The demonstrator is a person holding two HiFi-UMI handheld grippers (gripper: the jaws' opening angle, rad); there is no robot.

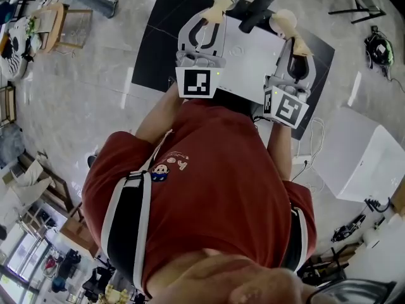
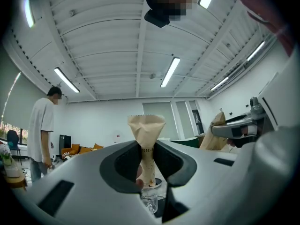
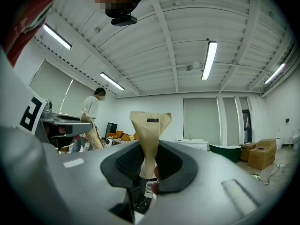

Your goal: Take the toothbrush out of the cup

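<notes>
My left gripper (image 1: 214,19) (image 2: 148,161) is shut on a tan paper-wrapped toothbrush (image 2: 147,135), whose top sticks up between the jaws. A clear glass cup (image 2: 150,201) shows just below the jaws. My right gripper (image 1: 296,50) (image 3: 149,165) is shut on a second tan paper packet (image 3: 150,130) with a dark label. Both are held level over the white table (image 1: 250,59). In the left gripper view, the right gripper (image 2: 239,128) with its packet shows at the right.
A black elongated object (image 1: 256,11) lies at the table's far edge, with a black mat (image 1: 161,37) on the floor beside it. A white box (image 1: 364,160) stands at the right. A person in a white shirt (image 2: 42,135) stands across the room.
</notes>
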